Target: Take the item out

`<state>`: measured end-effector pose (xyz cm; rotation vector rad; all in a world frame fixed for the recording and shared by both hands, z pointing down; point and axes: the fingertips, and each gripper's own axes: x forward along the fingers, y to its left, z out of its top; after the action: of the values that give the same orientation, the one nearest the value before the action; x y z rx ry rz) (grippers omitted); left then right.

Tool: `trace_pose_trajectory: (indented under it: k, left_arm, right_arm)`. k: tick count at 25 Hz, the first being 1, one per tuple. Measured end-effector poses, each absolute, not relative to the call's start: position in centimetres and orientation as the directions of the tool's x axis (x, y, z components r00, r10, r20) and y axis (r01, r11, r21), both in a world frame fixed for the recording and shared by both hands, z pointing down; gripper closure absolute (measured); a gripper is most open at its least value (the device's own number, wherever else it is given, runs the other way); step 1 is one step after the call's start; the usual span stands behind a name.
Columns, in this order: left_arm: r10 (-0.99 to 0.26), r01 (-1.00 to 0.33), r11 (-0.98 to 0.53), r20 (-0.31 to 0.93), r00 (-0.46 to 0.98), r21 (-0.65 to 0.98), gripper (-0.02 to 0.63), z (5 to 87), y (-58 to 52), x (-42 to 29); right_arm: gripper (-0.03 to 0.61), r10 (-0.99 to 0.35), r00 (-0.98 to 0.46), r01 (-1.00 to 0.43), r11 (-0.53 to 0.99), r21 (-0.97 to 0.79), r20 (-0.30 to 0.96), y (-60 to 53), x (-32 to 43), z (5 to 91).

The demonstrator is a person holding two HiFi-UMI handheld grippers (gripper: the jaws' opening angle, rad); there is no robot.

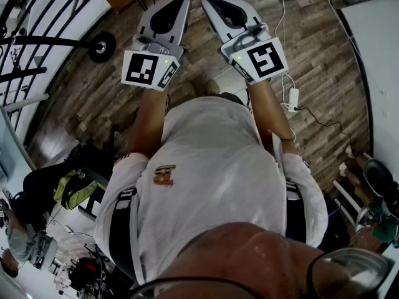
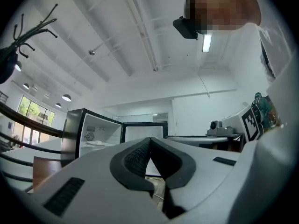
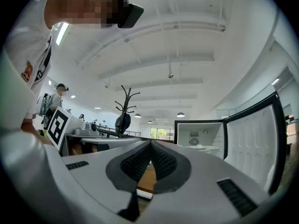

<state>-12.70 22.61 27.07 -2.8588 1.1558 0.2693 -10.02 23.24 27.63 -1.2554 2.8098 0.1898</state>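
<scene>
Wood-plank floor [image 1: 324,55] is seen underneath, with a bright white room all round. Both tools are held out in front of the person. The left tool [image 2: 150,140] is fully closed with nothing pinched in it, and so is the right tool [image 3: 150,144]. A small fridge [image 2: 74,129] with its door [image 3: 252,139] swung open is seen beyond the tips, left of the left tool. A pale item [image 2: 96,143] is lying inside, too small to be made out.

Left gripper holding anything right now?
No, the grey left gripper has its black ribbed pads closed tip to tip with nothing between them.
</scene>
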Motion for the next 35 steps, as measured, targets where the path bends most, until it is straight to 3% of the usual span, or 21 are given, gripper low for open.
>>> trace_pose_trajectory:
  k: [35]
  left_arm:
    - [-0.791, -0.803, -0.595, -0.146, 0.594, -0.040, 0.595, 26.5, 18.2, -5.9]
  right_arm:
    - [0.546, -0.646, -0.740, -0.672, 0.726, 0.147, -0.189, 19.3, -1.3, 26.8]
